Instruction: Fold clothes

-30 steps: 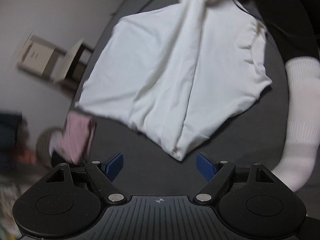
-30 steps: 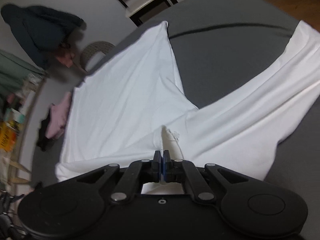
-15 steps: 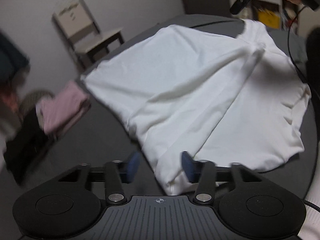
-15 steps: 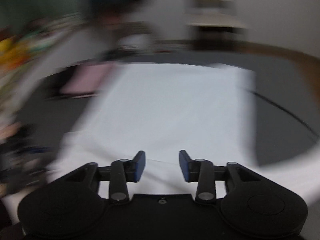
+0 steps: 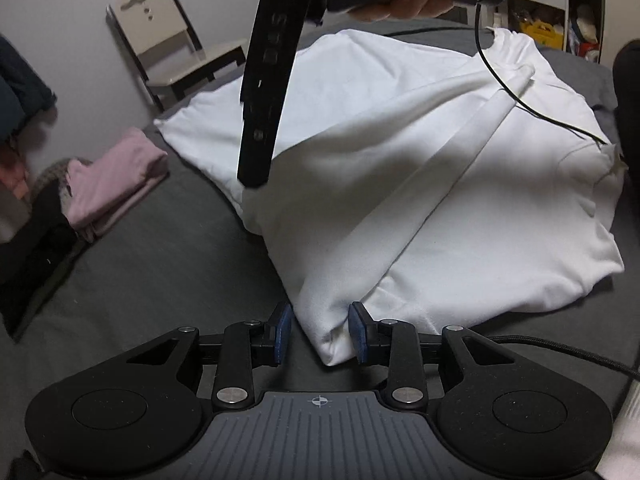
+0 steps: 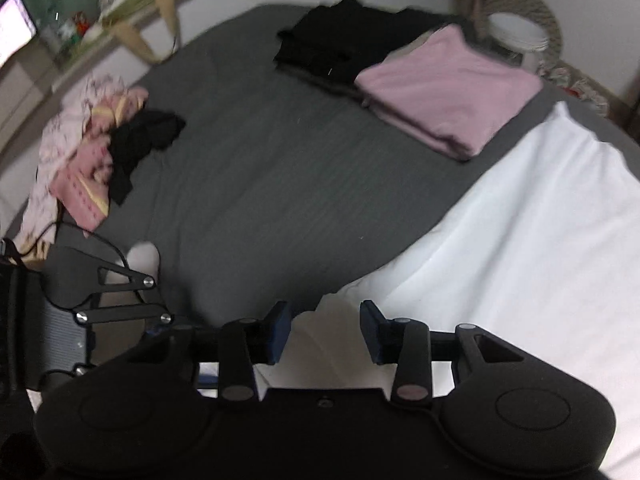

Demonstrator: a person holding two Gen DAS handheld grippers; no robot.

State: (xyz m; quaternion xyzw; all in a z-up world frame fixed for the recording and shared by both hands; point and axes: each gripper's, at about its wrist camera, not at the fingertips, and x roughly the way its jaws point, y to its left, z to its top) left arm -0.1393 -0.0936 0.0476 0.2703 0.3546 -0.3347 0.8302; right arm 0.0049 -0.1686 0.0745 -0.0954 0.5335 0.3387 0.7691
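Grey bed sheet (image 5: 168, 264) carries a white cotton garment (image 5: 460, 184) spread across centre and right of the frame. Left gripper (image 5: 319, 334) is spread, fingers flanking the garment's nearest folded corner. Right gripper (image 6: 325, 330) is spread over the garment's edge. Folded pink garment (image 6: 444, 88) lies upper right, beside a black one (image 6: 344, 48).

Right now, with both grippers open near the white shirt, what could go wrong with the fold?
1. The left gripper straddles a bunched corner of the white shirt; closing may catch only some layers, so the fold could come out uneven.
2. A black cable lies across the shirt and might snag or drag the cloth.
3. The folded pink garment lies close by; a wide sweep could disturb it.
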